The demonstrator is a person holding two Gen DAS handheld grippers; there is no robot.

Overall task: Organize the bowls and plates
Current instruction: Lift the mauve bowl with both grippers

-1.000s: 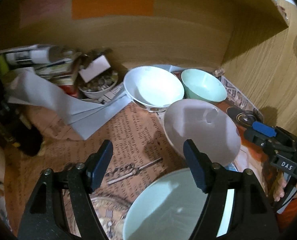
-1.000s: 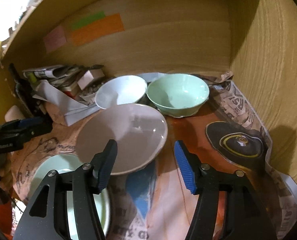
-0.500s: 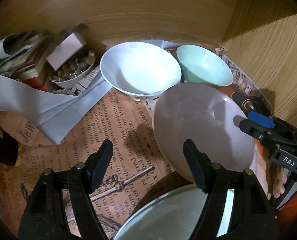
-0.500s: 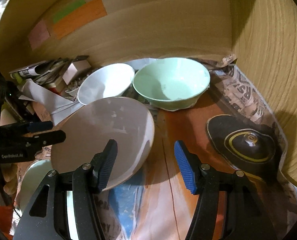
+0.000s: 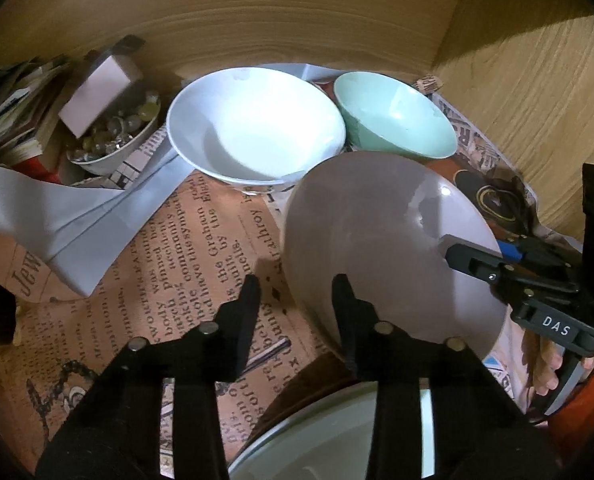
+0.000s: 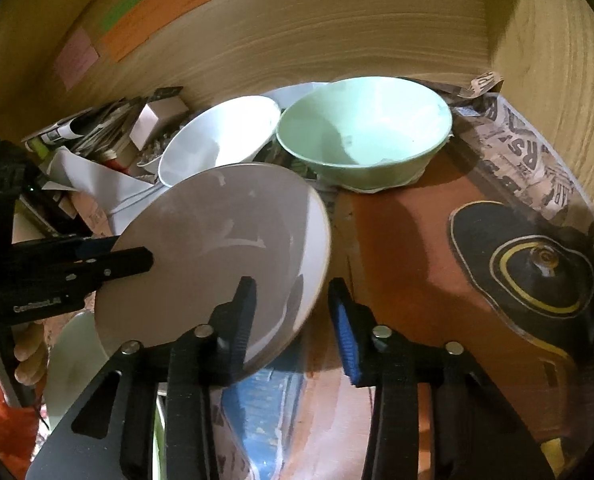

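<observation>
Both grippers, left (image 5: 295,292) and right (image 6: 293,296), just closed on the tilted grey round plate's (image 5: 377,232) opposite rims; uneven lifting could slip it onto the white bowl (image 5: 257,132).

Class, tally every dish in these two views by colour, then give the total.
White: 2, the large white bowl and the small white bowl of pebbles.
Green: 2, the mint bowl and the pale green dish at the near edge.
Grey: 1, the tilted grey dish.
Total: 5.
</observation>
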